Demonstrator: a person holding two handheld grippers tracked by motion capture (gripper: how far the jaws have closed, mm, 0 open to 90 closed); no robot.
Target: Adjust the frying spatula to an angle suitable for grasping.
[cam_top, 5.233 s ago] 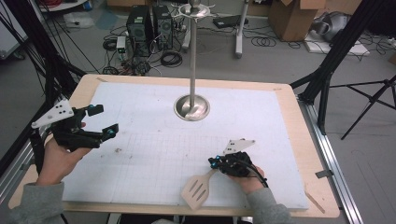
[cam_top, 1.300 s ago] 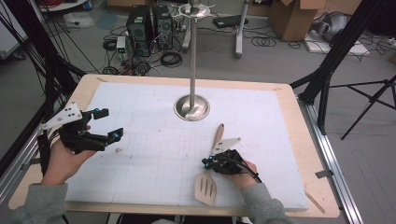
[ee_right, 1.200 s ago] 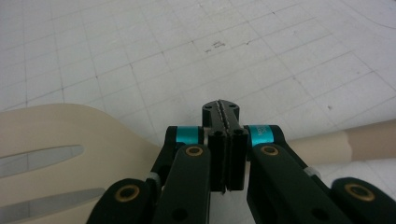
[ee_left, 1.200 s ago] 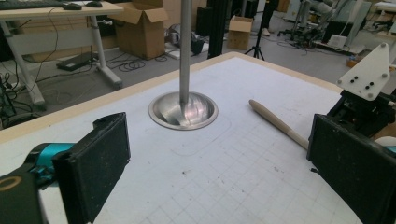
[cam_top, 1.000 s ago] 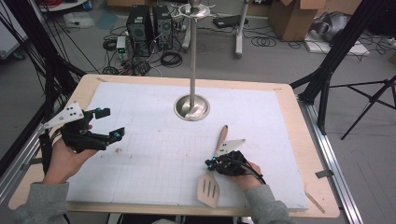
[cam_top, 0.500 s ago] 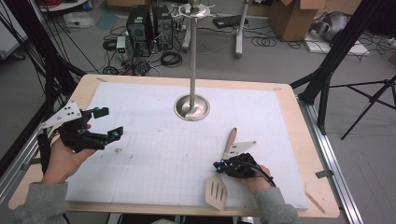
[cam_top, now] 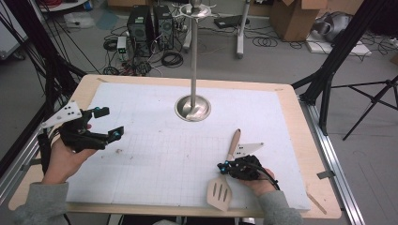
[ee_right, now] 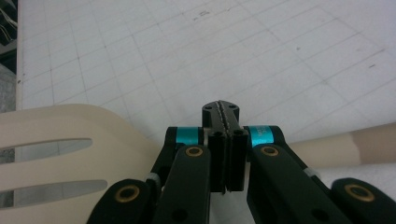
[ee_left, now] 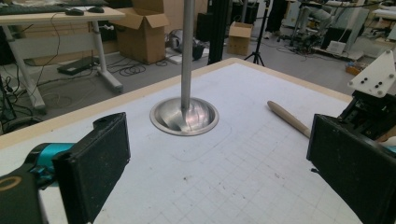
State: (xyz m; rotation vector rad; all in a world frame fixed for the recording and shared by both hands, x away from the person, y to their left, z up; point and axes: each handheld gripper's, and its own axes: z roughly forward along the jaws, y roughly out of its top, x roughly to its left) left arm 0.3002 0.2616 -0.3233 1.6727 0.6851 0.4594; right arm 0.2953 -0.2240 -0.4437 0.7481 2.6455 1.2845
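The table (cam_top: 300,117) is a pale wooden board with a white gridded mat (cam_top: 155,140) over most of its top. Toward the far middle of the mat stands the stand (cam_top: 193,107), a round metal base with a thin pole rising straight up; in the left gripper view the base (ee_left: 184,116) lies ahead, between the two jaws.

Near and to the right of the stand lies the spatula (cam_top: 225,180), flat on the mat and well apart from the base. Its wooden handle points toward the stand, and its pale slotted blade lies at the mat's near edge. In the right gripper view the blade (ee_right: 56,154) shows at the left and the handle at the right, passing under the jaws.

The left gripper (cam_top: 107,124) is held above the mat to the left of the stand, well apart from it. Its jaws stand wide apart with nothing between them.

The right gripper (cam_top: 225,166) sits over the spatula's neck, where handle meets blade. Its jaws are pressed together pad to pad, above the spatula. Whether they pinch it I cannot tell.
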